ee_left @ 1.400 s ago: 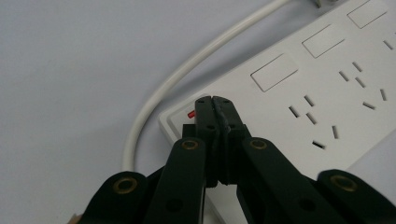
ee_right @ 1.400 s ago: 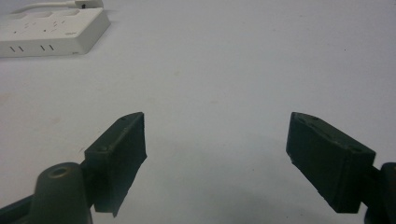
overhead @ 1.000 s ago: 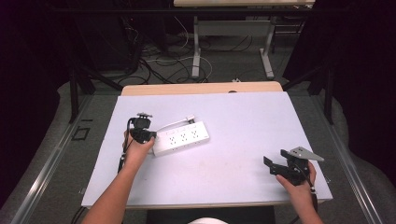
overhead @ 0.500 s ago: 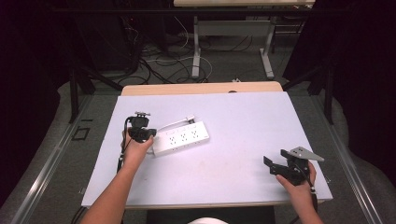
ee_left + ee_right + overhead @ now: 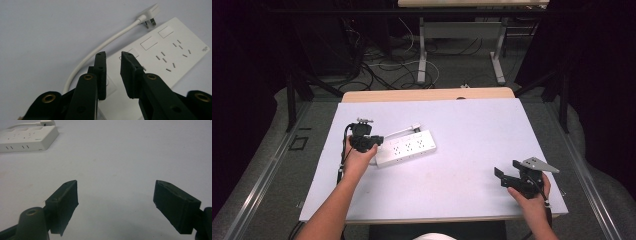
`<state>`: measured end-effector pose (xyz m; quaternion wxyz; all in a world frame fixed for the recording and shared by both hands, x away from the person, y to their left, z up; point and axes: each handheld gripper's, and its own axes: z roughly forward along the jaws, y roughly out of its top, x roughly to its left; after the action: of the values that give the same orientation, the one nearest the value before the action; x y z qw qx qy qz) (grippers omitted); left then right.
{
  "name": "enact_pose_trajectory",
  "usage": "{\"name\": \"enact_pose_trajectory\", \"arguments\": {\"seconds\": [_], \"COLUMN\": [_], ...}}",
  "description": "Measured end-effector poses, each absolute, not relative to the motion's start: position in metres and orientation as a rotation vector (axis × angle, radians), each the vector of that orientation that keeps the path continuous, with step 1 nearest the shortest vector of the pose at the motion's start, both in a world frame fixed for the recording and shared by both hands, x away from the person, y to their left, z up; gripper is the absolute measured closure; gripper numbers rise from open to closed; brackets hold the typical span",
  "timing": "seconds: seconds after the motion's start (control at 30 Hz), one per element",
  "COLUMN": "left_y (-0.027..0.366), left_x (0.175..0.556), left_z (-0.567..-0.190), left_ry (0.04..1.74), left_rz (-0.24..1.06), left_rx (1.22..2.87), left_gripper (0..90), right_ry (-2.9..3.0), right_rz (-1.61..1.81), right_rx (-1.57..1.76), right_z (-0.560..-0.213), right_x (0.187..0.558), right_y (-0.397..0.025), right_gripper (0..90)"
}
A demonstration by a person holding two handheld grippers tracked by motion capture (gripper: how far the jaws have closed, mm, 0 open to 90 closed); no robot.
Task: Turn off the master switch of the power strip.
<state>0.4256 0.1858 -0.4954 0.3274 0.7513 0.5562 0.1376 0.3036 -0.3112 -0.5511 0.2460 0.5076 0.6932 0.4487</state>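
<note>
The left forearm [image 5: 329, 210] enters from the bottom edge at about seven o'clock and reaches up toward eleven o'clock. The left hand [image 5: 357, 159] grips the left gripper [image 5: 113, 60], whose jaws stand a narrow gap apart with nothing between them, pointing toward two o'clock in the high view. The right hand [image 5: 532, 197] sits low at five o'clock, wrapped around the right gripper [image 5: 115, 195], which carries a grey three-cornered plate on top. Its jaws are spread wide and point toward nine o'clock in the high view.
</note>
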Motion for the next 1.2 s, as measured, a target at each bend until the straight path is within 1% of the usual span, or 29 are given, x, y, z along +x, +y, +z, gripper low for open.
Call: {"name": "enact_pose_trajectory", "arguments": {"seconds": [0.33, 0.53, 0.7, 0.93, 1.1, 1.2], "left_y": [0.179, 0.173, 0.167, 0.157, 0.149, 0.144], "left_x": [0.419, 0.414, 0.410, 0.402, 0.394, 0.389], "left_z": [-0.487, -0.482, -0.477, -0.471, -0.467, -0.464], "left_ry": [1.382, 1.338, 1.297, 1.237, 1.185, 1.122], "left_rz": [0.355, 0.371, 0.404, 0.426, 0.421, 0.419], "left_rx": [1.951, 1.955, 1.965, 1.974, 1.974, 1.997], "left_gripper": [61.1, 56.2, 47.3, 43.9, 37.4, 33.9], "right_ry": [1.891, 1.895, 1.885, 1.883, 1.879, 1.887], "right_rz": [1.224, 1.217, 1.232, 1.233, 1.233, 1.224], "right_rx": [1.377, 1.380, 1.370, 1.366, 1.366, 1.366], "right_z": [-0.551, -0.550, -0.551, -0.550, -0.550, -0.549], "right_x": [0.304, 0.303, 0.304, 0.304, 0.304, 0.303], "right_y": [-0.312, -0.312, -0.312, -0.312, -0.312, -0.313], "right_gripper": [19.1, 19.2, 19.1, 19.2, 19.2, 19.1]}}
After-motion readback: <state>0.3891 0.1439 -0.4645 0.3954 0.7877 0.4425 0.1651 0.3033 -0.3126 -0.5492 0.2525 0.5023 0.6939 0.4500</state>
